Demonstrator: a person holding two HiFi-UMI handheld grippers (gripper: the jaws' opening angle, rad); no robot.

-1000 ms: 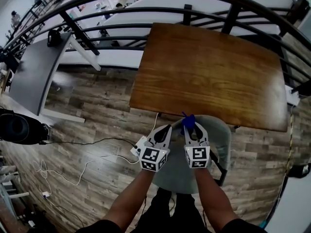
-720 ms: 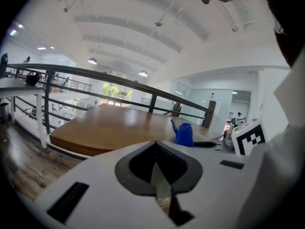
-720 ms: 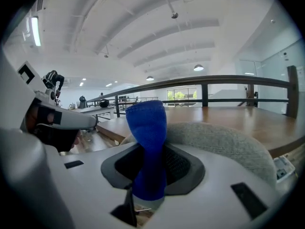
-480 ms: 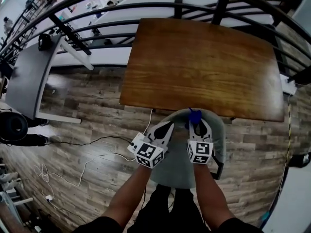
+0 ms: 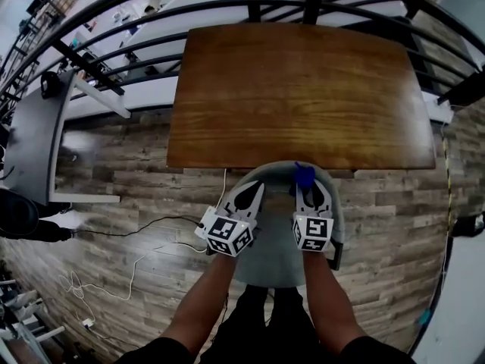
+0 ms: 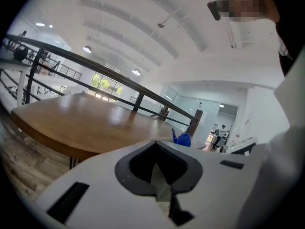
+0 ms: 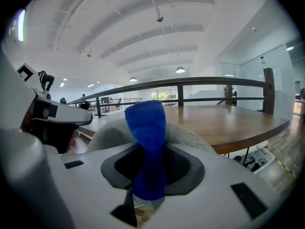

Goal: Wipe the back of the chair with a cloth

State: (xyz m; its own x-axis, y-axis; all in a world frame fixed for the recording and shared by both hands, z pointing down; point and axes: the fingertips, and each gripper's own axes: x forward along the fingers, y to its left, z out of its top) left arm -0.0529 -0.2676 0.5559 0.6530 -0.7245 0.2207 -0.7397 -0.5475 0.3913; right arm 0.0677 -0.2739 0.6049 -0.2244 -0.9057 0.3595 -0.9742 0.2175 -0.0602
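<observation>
A grey upholstered chair (image 5: 276, 241) stands pushed up to the brown wooden table (image 5: 295, 89); its curved back (image 5: 267, 171) faces the table edge. My right gripper (image 5: 308, 190) is shut on a blue cloth (image 5: 305, 175), whose free end sticks up at the right part of the back's top rim. In the right gripper view the blue cloth (image 7: 148, 142) rises from the shut jaws of my right gripper (image 7: 151, 173), with the grey chair back (image 7: 188, 133) just behind it. My left gripper (image 5: 250, 193) is shut with nothing in it, over the back's left part.
A black metal railing (image 5: 227, 10) runs behind the table. A white power strip (image 5: 206, 223) and cables (image 5: 129, 268) lie on the wood floor to the left of the chair. A grey desk (image 5: 34, 139) stands far left.
The right gripper has carried the blue cloth a little to the right along the top of the chair back. The head view has shifted, so the table sits more centred.
</observation>
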